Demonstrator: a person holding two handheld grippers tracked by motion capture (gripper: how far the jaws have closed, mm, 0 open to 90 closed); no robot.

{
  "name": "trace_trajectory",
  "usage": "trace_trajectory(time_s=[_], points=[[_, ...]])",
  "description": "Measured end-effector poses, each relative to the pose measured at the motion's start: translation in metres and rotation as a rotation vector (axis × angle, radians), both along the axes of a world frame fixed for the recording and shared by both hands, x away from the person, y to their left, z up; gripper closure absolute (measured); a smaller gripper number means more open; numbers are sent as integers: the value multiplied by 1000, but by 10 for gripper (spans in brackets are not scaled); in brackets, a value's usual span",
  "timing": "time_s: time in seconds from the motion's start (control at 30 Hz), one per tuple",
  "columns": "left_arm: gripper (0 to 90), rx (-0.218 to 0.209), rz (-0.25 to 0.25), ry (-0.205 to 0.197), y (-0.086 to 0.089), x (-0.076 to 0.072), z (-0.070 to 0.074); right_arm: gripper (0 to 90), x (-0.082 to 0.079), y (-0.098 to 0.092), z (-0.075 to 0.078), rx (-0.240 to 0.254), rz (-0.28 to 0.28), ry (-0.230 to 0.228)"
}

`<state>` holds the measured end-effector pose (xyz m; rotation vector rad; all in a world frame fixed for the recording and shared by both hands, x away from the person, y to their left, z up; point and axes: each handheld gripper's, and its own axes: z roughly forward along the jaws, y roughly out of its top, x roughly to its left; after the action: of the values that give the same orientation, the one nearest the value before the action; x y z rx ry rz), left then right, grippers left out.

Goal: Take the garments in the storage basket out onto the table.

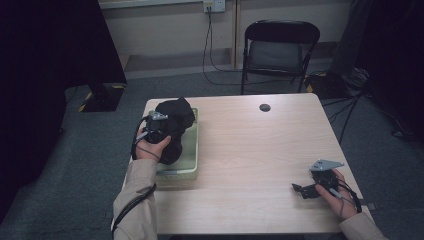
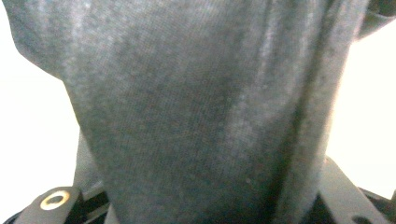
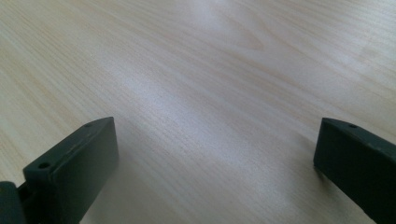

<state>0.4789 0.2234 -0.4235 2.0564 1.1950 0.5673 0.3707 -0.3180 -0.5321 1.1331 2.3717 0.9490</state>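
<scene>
A bundle of black cloth [image 1: 175,122] hangs over the pale green bin [image 1: 192,150] at the table's left. My left gripper [image 1: 156,127] is shut on that cloth and holds it above the bin. In the left gripper view the dark grey fabric [image 2: 196,107] drapes right in front of the camera and hides the jaws' tips. At the table's front right, my right gripper [image 1: 300,190] rests low over the wood, pointing left. Its two black jaws stand wide apart in the right gripper view, with bare table [image 3: 210,93] between them.
A small dark round disc [image 1: 265,107] lies near the table's far edge. A black folding chair [image 1: 280,50] stands behind the table. Cables trail on the grey floor at the right, by a dark stand.
</scene>
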Motion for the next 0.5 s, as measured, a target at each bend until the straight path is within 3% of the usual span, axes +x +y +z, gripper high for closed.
trace_trajectory(time_s=[0.5], points=[[588, -35, -49, -64, -13, -8, 26, 0, 0, 0, 0, 0, 0, 0]])
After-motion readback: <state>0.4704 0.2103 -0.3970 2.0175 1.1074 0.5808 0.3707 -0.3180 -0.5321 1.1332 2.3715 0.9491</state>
